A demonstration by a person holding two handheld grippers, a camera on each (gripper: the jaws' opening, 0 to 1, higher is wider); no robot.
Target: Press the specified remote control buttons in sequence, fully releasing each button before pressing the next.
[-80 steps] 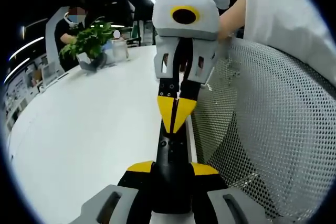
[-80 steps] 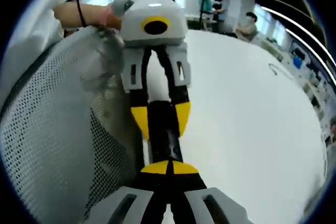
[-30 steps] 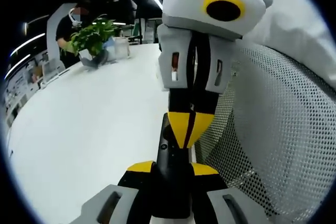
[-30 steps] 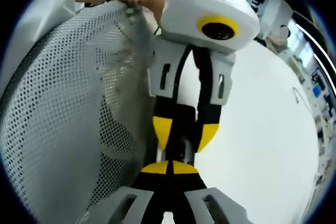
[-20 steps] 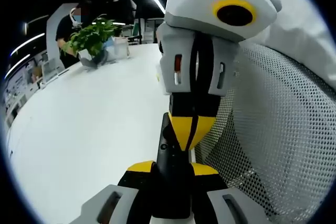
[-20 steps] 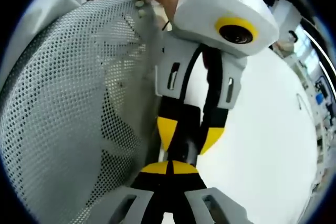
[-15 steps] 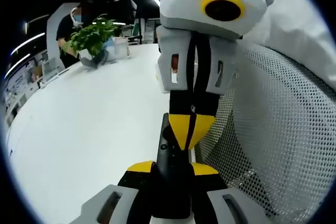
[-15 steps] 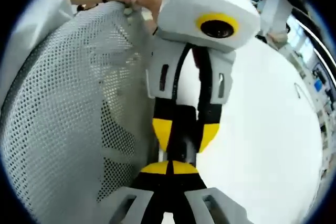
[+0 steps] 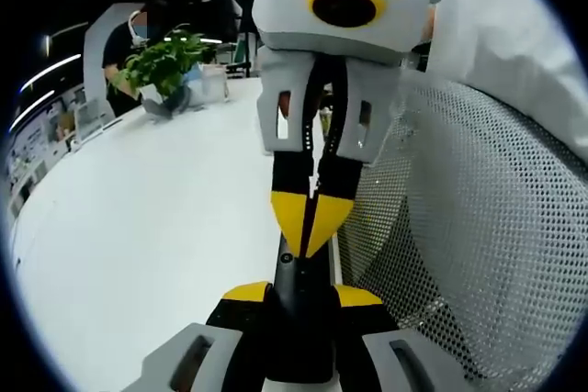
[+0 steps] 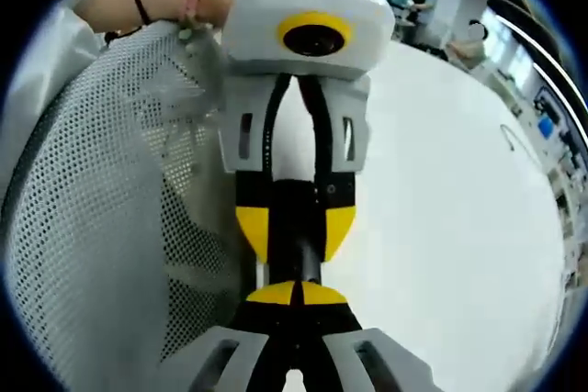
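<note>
Remote (image 9: 301, 296) sits clamped between the jaws of the left gripper (image 9: 300, 293), a dark slim bar running forward over the white table (image 9: 156, 227); in the right gripper view the same remote (image 10: 296, 227) shows held by that left gripper (image 10: 296, 227) coming in from ahead. Right gripper (image 9: 310, 222) has its yellow tips together, jaws closed on nothing, and they come down on the remote's top face near its far end, touching or just above it, can't tell which. Own tips of the right gripper (image 10: 296, 295) in its own view also meet at a point right at the remote's near end. Judged step: a button press or the release right after it. Risks: the closed tips are wide next to the small buttons, so they could land on a neighbouring button or catch two at once; a lift too small would leave the button not fully released before the next press; hard pressing could tip or slide the remote in the left grip. Mesh chair back (image 9: 478, 254) stands just beside both grippers, and a sideways slip could snag it. Plant (image 9: 158, 66) and a person (image 9: 124, 43) are well apart at the far table edge, no bother.
</note>
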